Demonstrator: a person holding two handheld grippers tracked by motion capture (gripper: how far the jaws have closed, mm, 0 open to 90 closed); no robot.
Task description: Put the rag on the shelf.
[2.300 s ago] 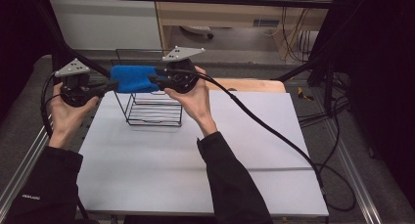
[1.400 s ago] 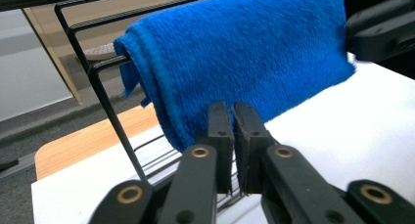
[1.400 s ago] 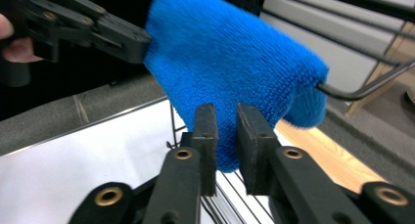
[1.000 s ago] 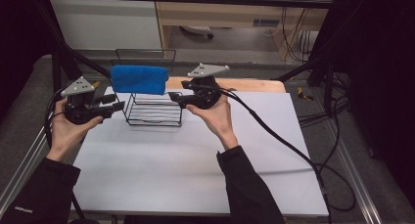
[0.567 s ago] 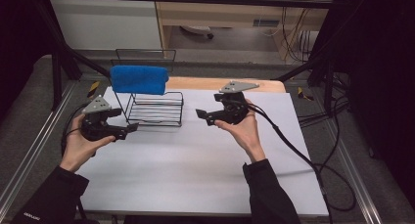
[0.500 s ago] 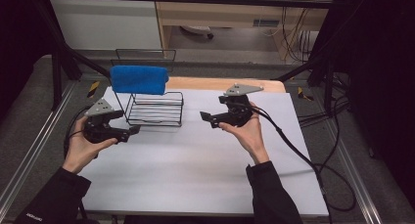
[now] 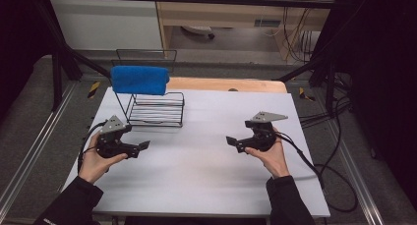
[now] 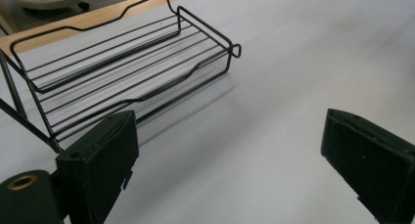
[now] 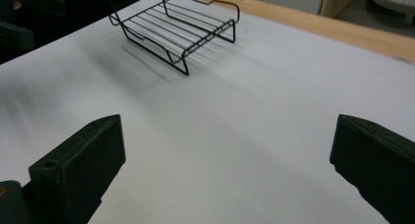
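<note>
left gripper [image 7: 142,145] lower left, jaws just opened wide, nothing between | right gripper [image 7: 231,140] right of centre, jaws likewise just opened, empty | blue towel [image 7: 139,80] upper left, draped over top bar of wire rack [image 7: 156,108] | likely soft, light, limp; pinch its two ends | table [image 7: 206,176] otherwise bare

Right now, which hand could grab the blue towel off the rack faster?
Probably the left. The left tongs sit just below the wire rack holding the blue towel, jaws open. The right tongs are farther across the table.
</note>
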